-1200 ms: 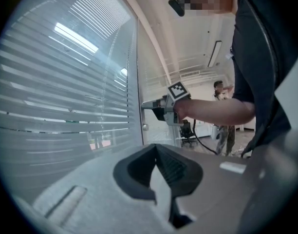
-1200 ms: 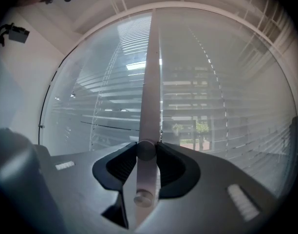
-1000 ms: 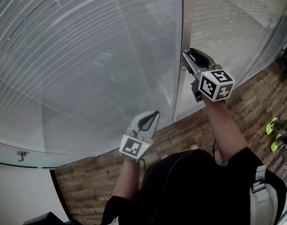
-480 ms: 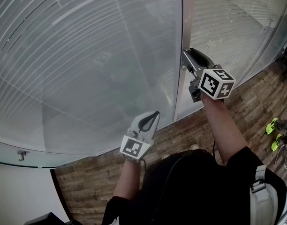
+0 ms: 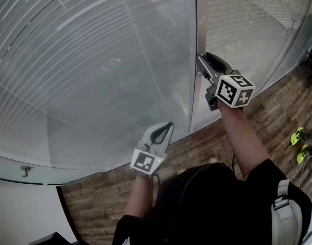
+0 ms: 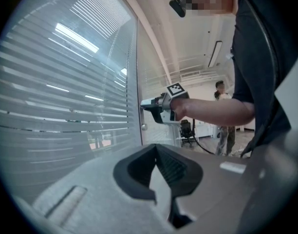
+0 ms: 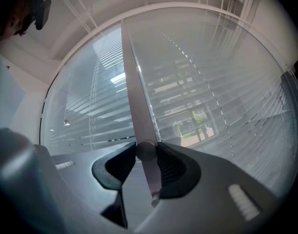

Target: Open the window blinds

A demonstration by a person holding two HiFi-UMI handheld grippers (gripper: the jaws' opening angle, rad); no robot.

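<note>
The blinds (image 5: 79,60) hang behind the glass wall, their slats (image 7: 207,96) level with thin gaps. A metal post (image 5: 196,29) divides two panes. On the post sits a small round knob (image 7: 145,150), and my right gripper (image 5: 201,61) is shut on it, both pads pressing its sides. In the left gripper view the right gripper (image 6: 143,104) reaches level to the post. My left gripper (image 5: 167,125) hangs lower and to the left, close to the glass, shut with nothing in it.
A second small knob (image 6: 143,127) sits on the post just below the right gripper. Wood floor (image 5: 268,116) runs along the glass. Yellow-green shoes (image 5: 303,146) lie at the right edge. A person (image 6: 226,116) and an office chair (image 6: 186,130) stand far behind.
My right gripper has rolled a little on the knob; its marker cube has turned. Brighter gaps show between the slats at the upper left. The left gripper has stayed put.
</note>
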